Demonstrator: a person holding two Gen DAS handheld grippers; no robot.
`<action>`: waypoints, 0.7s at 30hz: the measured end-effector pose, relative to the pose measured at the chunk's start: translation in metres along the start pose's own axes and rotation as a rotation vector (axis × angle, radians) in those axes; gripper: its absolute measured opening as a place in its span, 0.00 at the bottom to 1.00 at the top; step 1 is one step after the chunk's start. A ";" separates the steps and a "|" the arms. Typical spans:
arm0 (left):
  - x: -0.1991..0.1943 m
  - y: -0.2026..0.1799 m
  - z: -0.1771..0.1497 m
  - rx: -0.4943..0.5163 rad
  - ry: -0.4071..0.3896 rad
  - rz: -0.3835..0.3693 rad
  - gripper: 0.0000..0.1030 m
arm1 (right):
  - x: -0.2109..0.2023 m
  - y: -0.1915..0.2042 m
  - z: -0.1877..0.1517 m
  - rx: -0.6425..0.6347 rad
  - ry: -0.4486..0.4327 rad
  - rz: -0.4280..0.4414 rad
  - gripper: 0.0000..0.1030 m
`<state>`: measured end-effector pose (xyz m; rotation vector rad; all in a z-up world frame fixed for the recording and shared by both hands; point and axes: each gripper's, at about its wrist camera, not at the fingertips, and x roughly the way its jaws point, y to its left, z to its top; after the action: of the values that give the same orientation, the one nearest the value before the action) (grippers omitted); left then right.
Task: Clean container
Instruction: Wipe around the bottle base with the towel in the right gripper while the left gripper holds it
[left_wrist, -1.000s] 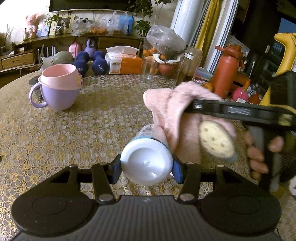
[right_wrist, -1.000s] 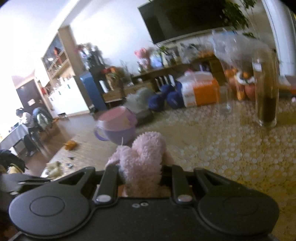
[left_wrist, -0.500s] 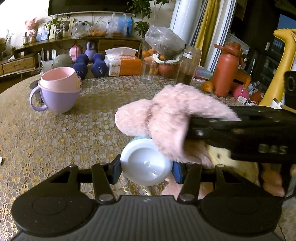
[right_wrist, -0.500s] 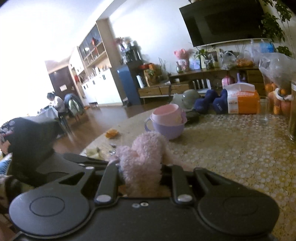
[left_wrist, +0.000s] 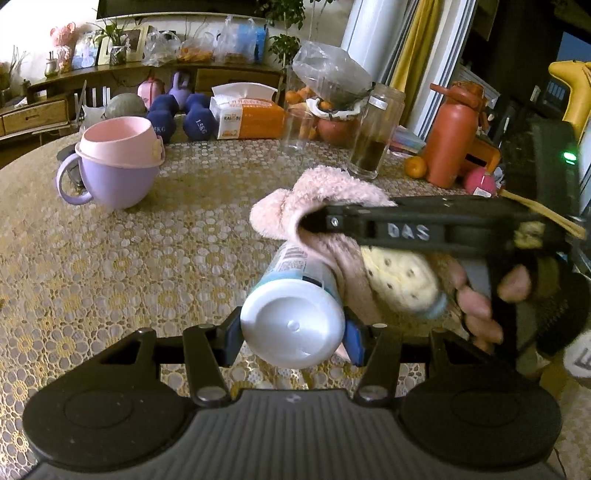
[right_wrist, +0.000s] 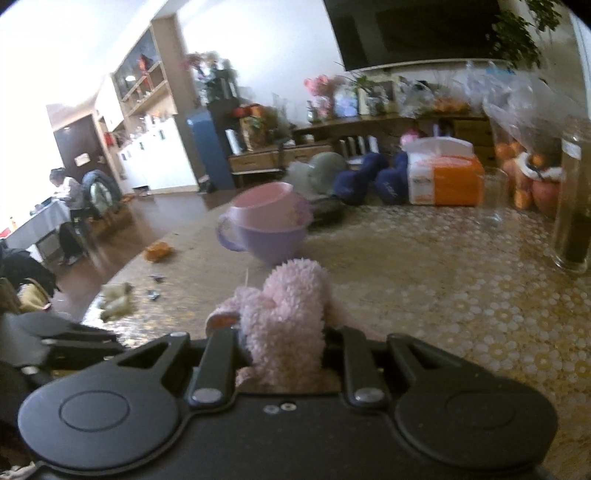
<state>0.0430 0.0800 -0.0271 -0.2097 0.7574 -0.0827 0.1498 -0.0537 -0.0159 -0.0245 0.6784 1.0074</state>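
Note:
My left gripper (left_wrist: 291, 334) is shut on a white and light-blue cylindrical container (left_wrist: 291, 325), held level with its white base toward the camera. A fluffy pink cloth (left_wrist: 325, 199) drapes over the container's far end and right side. My right gripper (left_wrist: 314, 221) reaches in from the right, shut on that cloth, with a person's hand (left_wrist: 476, 299) on its handle. In the right wrist view the pink cloth (right_wrist: 284, 325) bulges up between the fingers of the right gripper (right_wrist: 284, 343), and the container is hidden.
A purple cup with a pink bowl (left_wrist: 114, 166) stands on the lace-covered table (left_wrist: 110, 258) at left. Behind are dumbbells (left_wrist: 195, 118), a tissue box (left_wrist: 247, 114), a glass jar (left_wrist: 376, 136), a drinking glass (left_wrist: 297, 129) and an orange bottle (left_wrist: 450, 136).
The right gripper and cloth swung from above the container's base back over its far end and right side. The left gripper kept its hold on the container.

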 end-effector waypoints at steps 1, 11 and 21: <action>0.001 0.001 -0.002 -0.004 0.002 -0.004 0.51 | 0.003 -0.005 0.000 0.009 0.005 -0.011 0.18; 0.000 -0.003 -0.013 0.080 -0.023 0.035 0.52 | 0.021 -0.035 -0.006 0.114 0.019 -0.070 0.17; 0.006 -0.030 -0.039 0.369 -0.038 0.156 0.56 | 0.030 -0.054 -0.015 0.199 0.044 -0.116 0.17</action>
<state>0.0203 0.0442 -0.0520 0.1983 0.7049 -0.0692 0.1948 -0.0650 -0.0596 0.0873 0.8061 0.8262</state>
